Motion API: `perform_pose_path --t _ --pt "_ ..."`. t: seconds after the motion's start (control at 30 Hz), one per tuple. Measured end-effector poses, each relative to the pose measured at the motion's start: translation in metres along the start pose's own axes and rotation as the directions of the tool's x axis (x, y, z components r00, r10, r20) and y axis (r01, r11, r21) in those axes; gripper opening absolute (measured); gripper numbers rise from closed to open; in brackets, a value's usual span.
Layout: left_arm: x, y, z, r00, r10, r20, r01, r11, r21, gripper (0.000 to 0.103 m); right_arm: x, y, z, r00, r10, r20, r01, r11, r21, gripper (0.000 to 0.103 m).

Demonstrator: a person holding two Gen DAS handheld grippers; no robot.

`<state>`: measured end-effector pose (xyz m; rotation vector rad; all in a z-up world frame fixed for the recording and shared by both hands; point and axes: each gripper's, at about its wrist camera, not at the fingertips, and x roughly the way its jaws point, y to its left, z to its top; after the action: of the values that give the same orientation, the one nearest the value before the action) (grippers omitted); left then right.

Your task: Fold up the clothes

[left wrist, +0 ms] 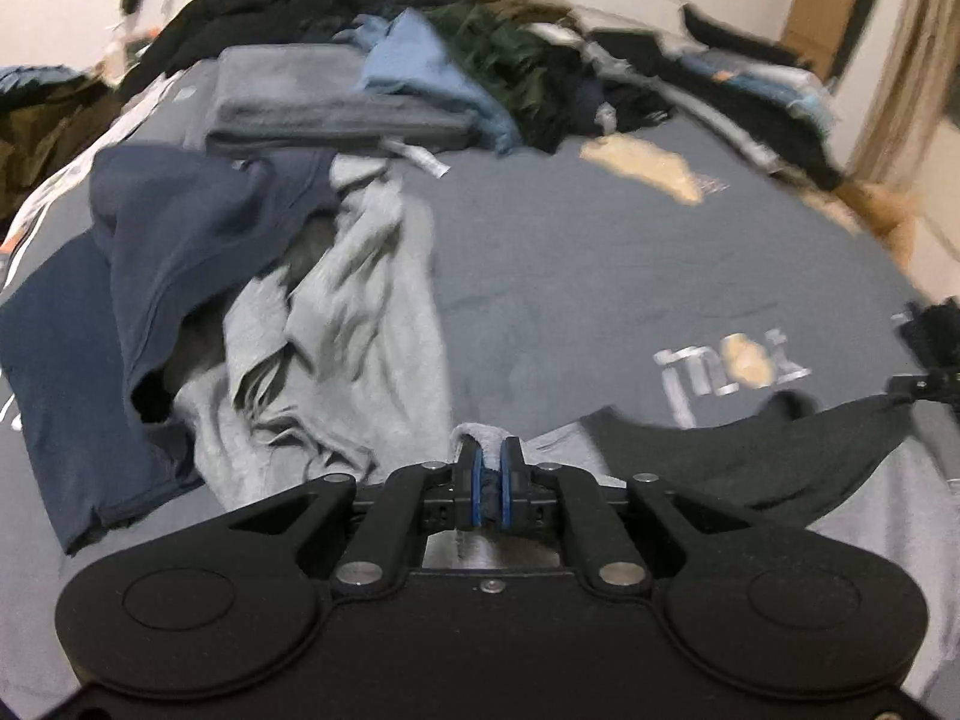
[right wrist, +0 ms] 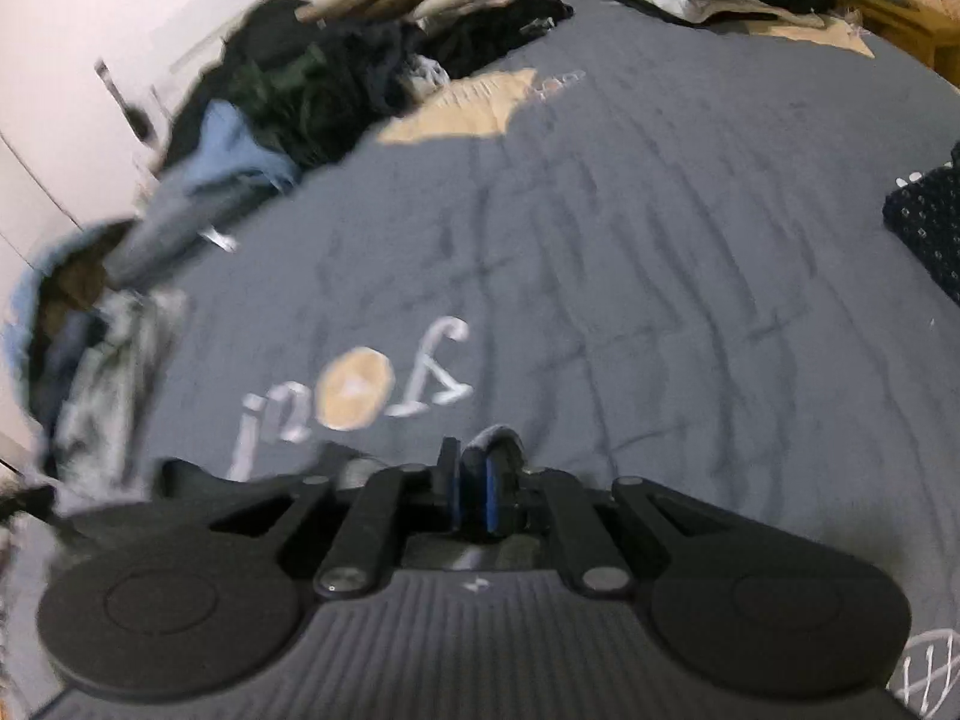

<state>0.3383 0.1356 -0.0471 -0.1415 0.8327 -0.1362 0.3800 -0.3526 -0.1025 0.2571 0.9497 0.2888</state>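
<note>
- My left gripper [left wrist: 492, 468] has its jaws pinched together on a fold of the grey garment [left wrist: 936, 516]; a nub of pale cloth pokes out just past the blue pads.
- My right gripper [right wrist: 474, 483] is likewise clamped on a bunched edge of that garment [right wrist: 501, 438], as far as the blur lets me judge.
- The garment hangs between the 2 grippers at the near edge of the bed cover [left wrist: 600, 252], its dark neckline [left wrist: 750, 450] sagging in the middle of the span.
- Risk 1: each grip holds only a small pinch, so I judge a fast sweep could pull the cloth out of 1 pair of pads and drop that corner.
- Risk 2: if my hands drift to uneven heights, the shirt would land skewed and the fold line would go crooked.
- Risk 3: the loose grey and navy heap [left wrist: 252, 312] lies just beside my left gripper; a trailing hem could snag it and drag it along.
- Open room: the middle of the cover, around the printed lettering [right wrist: 360, 390], is bare and wide enough to lay the shirt flat.
- Edges: a folded stack [left wrist: 324, 108] and a dark clothes pile [left wrist: 510, 60] line the far side, and a patterned dark item [right wrist: 930, 222] sits at the right.
</note>
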Motion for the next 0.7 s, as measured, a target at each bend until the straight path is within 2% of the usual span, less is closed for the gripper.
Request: perform_pose_path --t 0.07,0.1,0.13,0.17,0.2,0.23,0.27,0.3,0.33,0.37,0.4,0.47,0.57,0.63,0.7 --pt "0.005 0.004 -0.004 1.0 0.008 0.002 -0.008 1.0 -0.021 0.012 0.007 -0.001 -0.005 0.999 -0.033 -0.014 0.033 0.999 -0.014 0.01" --pt "0.0 0.005 -0.008 1.0 0.007 0.016 -0.007 0.999 -0.036 0.029 0.003 -0.002 -0.007 1.0 -0.025 0.001 0.025 1.0 -0.016 0.01" --pt "-0.008 0.007 -0.012 0.999 0.025 0.039 -0.023 0.999 -0.036 0.059 -0.003 -0.003 -0.009 1.0 -0.016 0.019 0.016 1.0 -0.019 0.012" --pt "-0.017 0.009 -0.015 0.997 0.036 0.073 -0.034 0.999 -0.029 0.07 -0.011 -0.003 -0.01 0.999 -0.009 0.04 0.01 1.0 -0.024 0.014" --pt "-0.027 0.011 -0.018 0.993 0.047 0.107 -0.045 0.999 -0.022 0.076 -0.02 -0.002 -0.011 0.998 -0.002 0.061 0.004 1.0 -0.028 0.015" --pt "-0.037 0.013 -0.021 0.989 0.057 0.139 -0.055 0.998 -0.017 0.076 -0.029 -0.002 -0.011 0.997 0.005 0.082 -0.002 0.999 -0.033 0.017" --pt "-0.048 0.015 -0.023 0.985 0.06 0.163 -0.057 0.998 -0.023 0.076 -0.037 -0.001 -0.012 0.995 0.012 0.103 -0.008 0.999 -0.038 0.025" --pt "-0.058 0.017 -0.026 0.981 0.063 0.185 -0.058 0.998 -0.029 0.076 -0.047 0.0 -0.011 0.989 -0.003 0.148 0.009 0.999 -0.042 0.035" --pt "-0.068 0.017 -0.029 0.978 0.066 0.2 -0.061 0.998 -0.031 0.076 -0.058 0.003 -0.01 0.979 -0.029 0.202 0.04 0.998 -0.054 0.052" --pt "-0.077 0.014 -0.034 0.976 0.061 0.211 -0.058 0.998 -0.022 0.076 -0.067 0.005 -0.009 0.97 -0.033 0.24 0.05 0.997 -0.065 0.059" --pt "-0.083 0.01 -0.039 0.975 0.054 0.218 -0.055 0.998 -0.002 0.076 -0.072 0.007 -0.008 0.97 -0.034 0.242 0.053 0.996 -0.074 0.059" --pt "-0.09 -0.007 -0.051 0.971 0.071 0.23 -0.093 0.992 0.086 0.075 -0.081 0.014 -0.012 0.97 -0.044 0.239 0.074 0.99 -0.117 0.059" --pt "-0.092 -0.031 -0.071 0.971 0.093 0.218 -0.143 0.964 0.225 0.069 -0.095 0.03 -0.034 0.972 -0.066 0.227 0.118 0.967 -0.225 0.059" --pt "-0.094 -0.04 -0.087 0.978 0.098 0.186 -0.146 0.954 0.263 0.064 -0.107 0.034 -0.06 0.975 -0.072 0.21 0.124 0.962 -0.243 0.059" --pt "-0.101 -0.041 -0.108 0.979 0.106 0.173 -0.145 0.962 0.231 0.063 -0.12 0.031 -0.083 0.976 -0.077 0.203 0.124 0.965 -0.233 0.06"
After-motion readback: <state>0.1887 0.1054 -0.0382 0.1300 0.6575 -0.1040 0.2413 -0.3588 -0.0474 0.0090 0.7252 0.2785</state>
